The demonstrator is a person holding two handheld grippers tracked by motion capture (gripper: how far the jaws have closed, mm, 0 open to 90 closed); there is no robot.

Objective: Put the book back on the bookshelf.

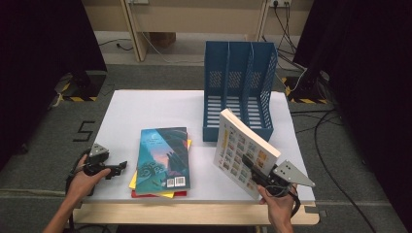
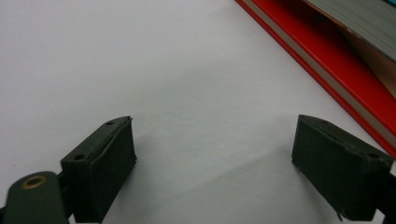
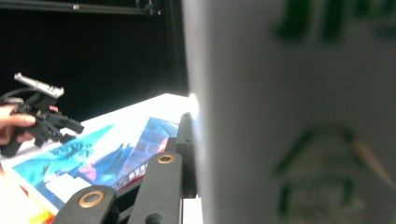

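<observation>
My right gripper is shut on a thick white book with rows of small colour pictures on its cover. The book stands tilted on its lower corner near the table's front right, just in front of the blue file rack. In the right gripper view the white book is blurred and close, with one black finger pressed flat against it. My left gripper rests at the table's front left, open with only bare table between its pads, beside a stack of books.
The stack has a teal-covered book on top, a yellow one under it and a red book at the bottom. The rack has three upright slots facing me. The white table ends close behind the rack; cables lie on the floor at right.
</observation>
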